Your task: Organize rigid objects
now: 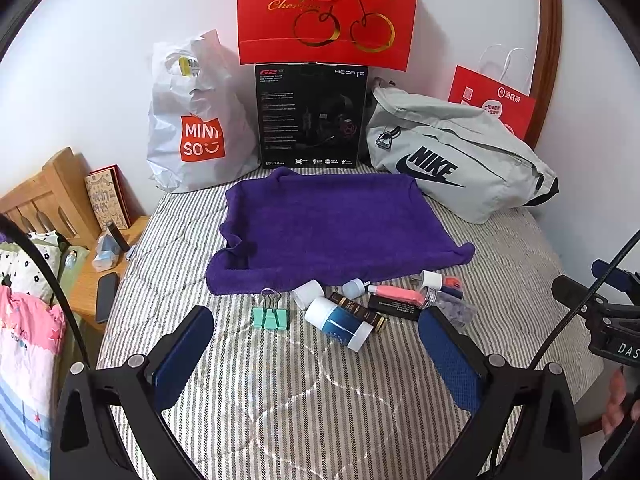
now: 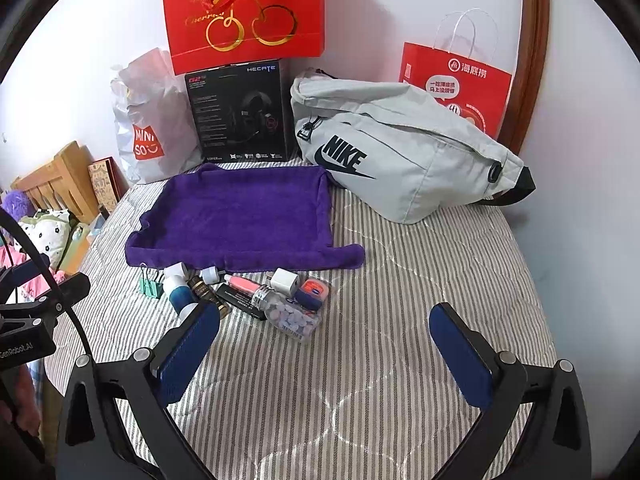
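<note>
My left gripper [image 1: 316,340] hangs over the striped bed [image 1: 280,400], its blue-padded fingers [image 1: 184,356] spread wide with nothing between them. My right gripper [image 2: 324,344] is the same: fingers [image 2: 460,356] far apart, empty, above the bare bedcover.

The small things lie in a loose cluster on the bed just in front of the purple towel [image 1: 332,224]. From the left: a mint binder clip [image 1: 270,312] set a little apart, a white cap [image 1: 307,293], then a blue and white bottle [image 1: 340,324] on its side, touching a dark gold-trimmed tube [image 1: 360,312]. Beside these are a pink tube [image 1: 394,294] and a black stick [image 1: 394,307]. At the right end sit a white charger plug [image 2: 285,281], a small red and blue tin [image 2: 314,290] and a clear jar of pale tablets [image 2: 292,316] tipped over.

Behind the towel, along the wall, stand a white shopping bag [image 1: 192,120], a black headset box [image 1: 312,116], a grey sling bag [image 1: 452,160] and two red paper bags [image 1: 328,12].
</note>
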`<state>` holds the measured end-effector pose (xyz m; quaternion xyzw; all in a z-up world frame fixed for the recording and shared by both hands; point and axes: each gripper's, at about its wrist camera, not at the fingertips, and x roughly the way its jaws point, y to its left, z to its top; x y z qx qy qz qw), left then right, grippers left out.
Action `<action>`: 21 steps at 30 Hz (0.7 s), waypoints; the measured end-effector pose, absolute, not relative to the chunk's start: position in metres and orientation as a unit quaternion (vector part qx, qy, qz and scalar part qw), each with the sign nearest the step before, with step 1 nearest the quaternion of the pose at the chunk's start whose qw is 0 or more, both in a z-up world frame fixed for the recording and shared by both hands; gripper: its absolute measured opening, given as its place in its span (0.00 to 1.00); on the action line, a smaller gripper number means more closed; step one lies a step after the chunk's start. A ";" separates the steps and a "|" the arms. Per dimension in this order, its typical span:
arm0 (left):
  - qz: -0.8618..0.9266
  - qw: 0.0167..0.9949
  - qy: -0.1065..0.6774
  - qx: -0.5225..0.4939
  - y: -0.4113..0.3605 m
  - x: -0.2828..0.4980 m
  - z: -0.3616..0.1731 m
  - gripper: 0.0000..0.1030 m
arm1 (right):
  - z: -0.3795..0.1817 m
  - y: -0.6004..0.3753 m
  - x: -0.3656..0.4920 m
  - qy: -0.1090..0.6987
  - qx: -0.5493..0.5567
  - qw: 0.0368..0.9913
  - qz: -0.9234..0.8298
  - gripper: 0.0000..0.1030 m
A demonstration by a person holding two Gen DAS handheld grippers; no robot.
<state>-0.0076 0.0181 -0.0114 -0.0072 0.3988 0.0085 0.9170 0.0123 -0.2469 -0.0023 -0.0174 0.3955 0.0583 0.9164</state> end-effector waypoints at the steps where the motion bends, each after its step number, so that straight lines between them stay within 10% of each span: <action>1: 0.008 0.917 0.399 -0.006 0.018 -0.006 -0.011 1.00 | -0.003 -0.248 0.013 0.396 -0.016 0.916 0.058 1.00; 21: 0.047 0.884 0.464 -0.042 0.076 0.033 -0.102 1.00 | -0.038 -0.256 0.040 0.432 -0.020 0.900 0.057 1.00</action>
